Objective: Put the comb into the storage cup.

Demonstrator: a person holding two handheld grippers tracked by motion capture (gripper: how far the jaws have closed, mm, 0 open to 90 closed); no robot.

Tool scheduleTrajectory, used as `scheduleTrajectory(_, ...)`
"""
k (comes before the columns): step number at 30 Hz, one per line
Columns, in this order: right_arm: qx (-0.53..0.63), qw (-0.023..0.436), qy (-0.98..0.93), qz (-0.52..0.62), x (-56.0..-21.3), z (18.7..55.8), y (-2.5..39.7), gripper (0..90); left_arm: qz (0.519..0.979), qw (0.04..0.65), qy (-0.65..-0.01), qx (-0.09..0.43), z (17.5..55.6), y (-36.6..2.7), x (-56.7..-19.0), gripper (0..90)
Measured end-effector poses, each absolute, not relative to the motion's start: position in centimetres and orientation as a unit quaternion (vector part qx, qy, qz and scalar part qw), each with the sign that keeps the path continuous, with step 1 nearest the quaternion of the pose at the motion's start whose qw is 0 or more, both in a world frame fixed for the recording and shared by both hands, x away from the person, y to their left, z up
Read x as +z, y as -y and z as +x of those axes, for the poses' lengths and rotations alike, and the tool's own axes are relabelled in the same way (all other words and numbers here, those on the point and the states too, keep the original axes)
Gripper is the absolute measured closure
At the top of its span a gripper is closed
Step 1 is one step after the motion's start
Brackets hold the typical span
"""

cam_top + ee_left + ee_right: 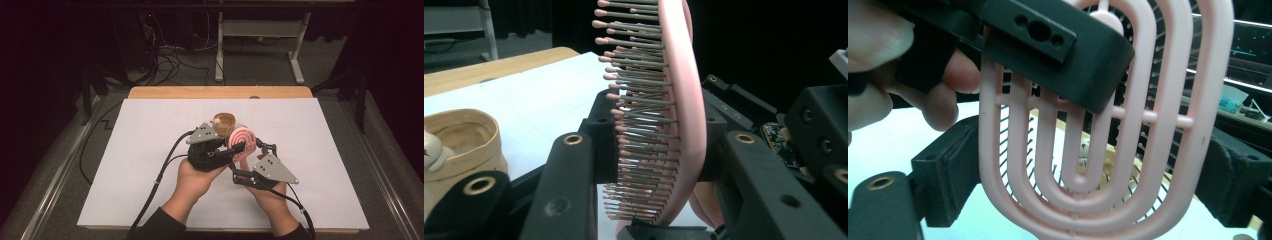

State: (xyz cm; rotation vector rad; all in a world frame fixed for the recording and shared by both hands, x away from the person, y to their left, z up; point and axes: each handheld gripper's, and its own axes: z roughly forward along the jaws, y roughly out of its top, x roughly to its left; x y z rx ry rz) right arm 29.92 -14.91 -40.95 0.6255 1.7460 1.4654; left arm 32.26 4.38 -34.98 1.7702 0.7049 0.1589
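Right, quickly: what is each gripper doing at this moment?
Left gripper: shut on the pink plastic vented hairbrush, across its head.
Right gripper: appears shut on the hairbrush's handle, though the contact is hard to see.

Two hand-held grippers, black angular bodies. Left gripper: grey three-cornered plate on top, dotted with small dark screws; black cable trailing back from behind the jaws, past a dark sleeve. Right gripper: matching grey plate behind the jaws, black linkage arms beside them, black cable trailing rearward. Jaws matte black, blocky, with brass-coloured threaded inserts set into the arms just below the pads. Round screw holes along the jaw sides. Printed layer lines visible on jaw faces. Sleeves dark at both wrists.
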Motion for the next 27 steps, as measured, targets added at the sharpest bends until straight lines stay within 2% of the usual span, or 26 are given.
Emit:
scheduleTrajectory(8, 0.579, 0.364, -0.684, 0.254, -40.9, 30.0, 15.0, 5.0, 0.755, 0.577, -0.302, 0.074, 32.3, -4.7, -34.7, 62.9)
scheduleTrajectory(11, 0.58, 0.357, -0.685, 0.258, -41.0, 30.1, 15.0, 0.4, 0.756, 0.576, -0.301, 0.078, 32.3, -4.9, -34.4, 62.9)
scheduleTrajectory(27, 0.582, 0.334, -0.694, 0.262, -41.3, 30.0, 15.4, 0.3, 0.75, 0.577, -0.308, 0.1, 32.5, -6.5, -33.8, 63.0)
